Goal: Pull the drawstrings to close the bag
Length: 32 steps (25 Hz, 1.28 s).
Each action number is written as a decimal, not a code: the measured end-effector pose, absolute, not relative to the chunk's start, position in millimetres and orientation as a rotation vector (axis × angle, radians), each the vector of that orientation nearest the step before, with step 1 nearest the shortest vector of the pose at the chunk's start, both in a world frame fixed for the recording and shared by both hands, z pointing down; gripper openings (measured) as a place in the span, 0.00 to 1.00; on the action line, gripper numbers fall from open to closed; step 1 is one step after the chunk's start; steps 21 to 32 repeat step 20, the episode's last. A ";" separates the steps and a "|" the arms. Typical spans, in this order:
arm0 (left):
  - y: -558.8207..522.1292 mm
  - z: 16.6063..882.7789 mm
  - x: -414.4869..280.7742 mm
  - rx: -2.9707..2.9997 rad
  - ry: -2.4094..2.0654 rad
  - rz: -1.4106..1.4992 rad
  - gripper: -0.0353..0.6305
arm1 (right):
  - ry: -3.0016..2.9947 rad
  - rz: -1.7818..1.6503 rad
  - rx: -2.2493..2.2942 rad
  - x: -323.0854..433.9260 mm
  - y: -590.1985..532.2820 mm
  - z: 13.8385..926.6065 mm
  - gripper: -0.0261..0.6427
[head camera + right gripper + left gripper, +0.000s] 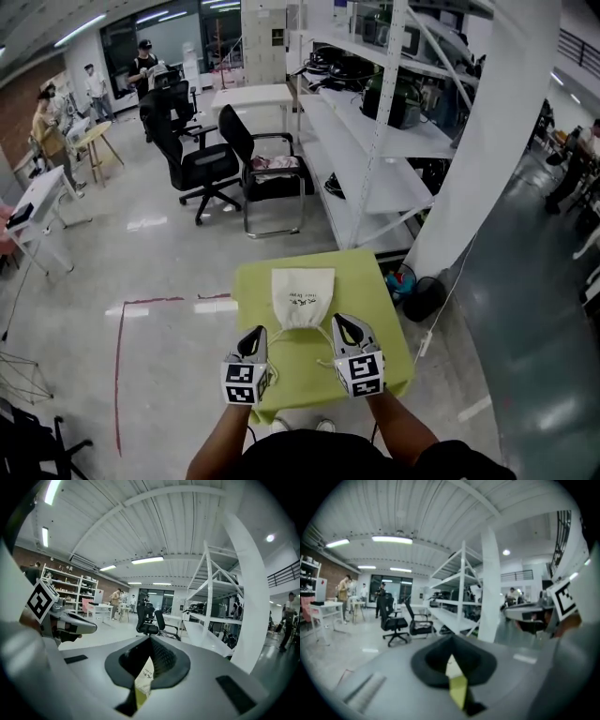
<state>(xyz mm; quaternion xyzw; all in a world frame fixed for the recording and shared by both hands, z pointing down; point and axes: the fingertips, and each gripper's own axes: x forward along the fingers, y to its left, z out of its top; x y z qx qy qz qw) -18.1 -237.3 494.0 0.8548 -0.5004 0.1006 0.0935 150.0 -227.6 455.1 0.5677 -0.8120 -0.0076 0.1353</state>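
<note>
A white drawstring bag (pixel 302 297) lies flat on the small green table (pixel 370 281), its gathered mouth toward me. A thin cord leaves each side of that mouth. The left cord (pixel 273 332) runs into the tips of my left gripper (pixel 257 334), whose jaws are pressed together. The right cord (pixel 325 333) leads to my right gripper (pixel 343 323), also shut. In the left gripper view only a sliver of the bag (pixel 452 665) and green table (pixel 458 691) shows through the closed jaws. The right gripper view shows the same sliver of bag (pixel 146 670). The cords themselves are hidden in both gripper views.
White shelving (pixel 375 141) and a thick white pillar (pixel 487 141) stand just behind the table. A dark round object (pixel 424 300) sits on the floor at the table's right. Black office chairs (pixel 202 159) and several people (pixel 145 61) are farther back left.
</note>
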 end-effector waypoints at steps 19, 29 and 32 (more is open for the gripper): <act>-257.0 401.2 6.3 2.739 -1.501 0.203 0.06 | -2.437 -0.209 1.753 145.7 -231.9 379.3 0.05; -256.9 398.6 5.3 2.736 -1.506 0.196 0.06 | -2.445 -0.215 1.753 144.8 -231.8 377.5 0.05; -256.9 398.6 5.3 2.736 -1.506 0.196 0.06 | -2.445 -0.215 1.753 144.8 -231.8 377.5 0.05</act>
